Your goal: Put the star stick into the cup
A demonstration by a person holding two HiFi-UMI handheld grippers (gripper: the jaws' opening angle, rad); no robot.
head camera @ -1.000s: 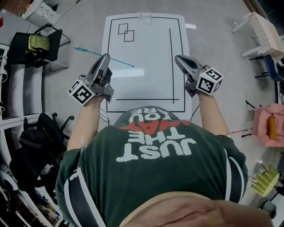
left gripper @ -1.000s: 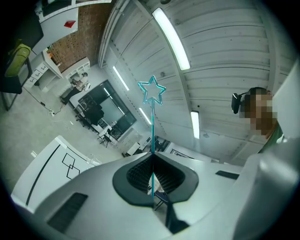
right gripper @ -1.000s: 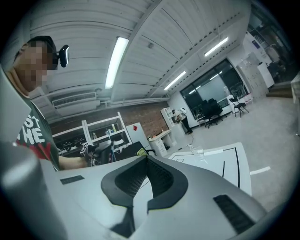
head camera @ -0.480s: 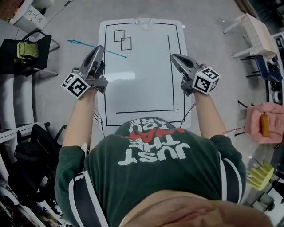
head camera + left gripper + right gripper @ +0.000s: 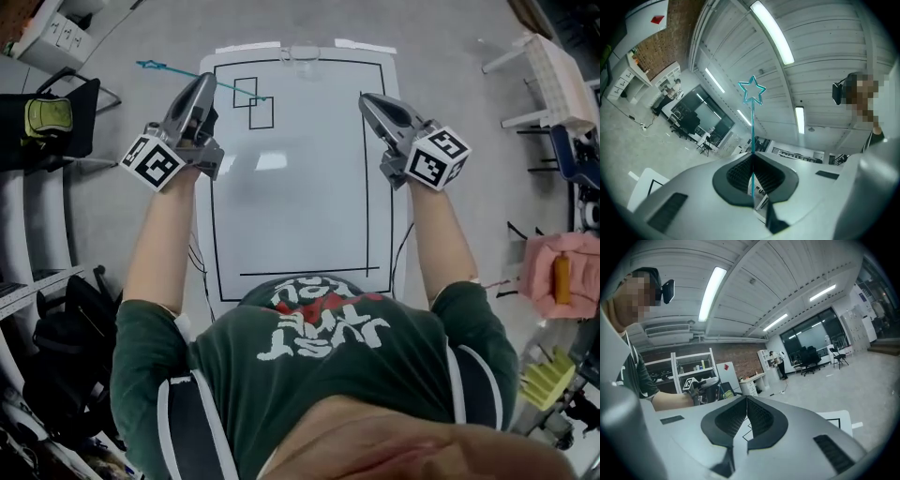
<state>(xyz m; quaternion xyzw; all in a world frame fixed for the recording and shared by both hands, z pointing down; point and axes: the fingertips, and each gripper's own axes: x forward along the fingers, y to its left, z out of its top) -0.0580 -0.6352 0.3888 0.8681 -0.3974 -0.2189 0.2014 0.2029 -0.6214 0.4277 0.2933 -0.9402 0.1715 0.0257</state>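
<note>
A thin teal star stick (image 5: pixel 169 71) lies across my left gripper (image 5: pixel 203 82), its star end out past the table's left edge and its tail over the drawn squares. In the left gripper view the stick (image 5: pixel 753 122) rises from between the shut jaws of the left gripper (image 5: pixel 753 155), with the star (image 5: pixel 752 90) at its top. A small clear cup (image 5: pixel 301 56) shows faintly at the table's far edge, ahead of both grippers. My right gripper (image 5: pixel 367 97) hovers over the table's right side, and the right gripper (image 5: pixel 746 398) has its jaws together with nothing between them.
The white table (image 5: pixel 300 187) carries a black outline and two drawn squares (image 5: pixel 253 101). A chair with a yellow-green bag (image 5: pixel 49 117) stands left of it. A white stool (image 5: pixel 548 66) and a pink object (image 5: pixel 558 277) are on the right.
Both grippers have moved forward over the table toward its far edge, and the star stick has gone with the left one. The person has stepped closer to the table.
</note>
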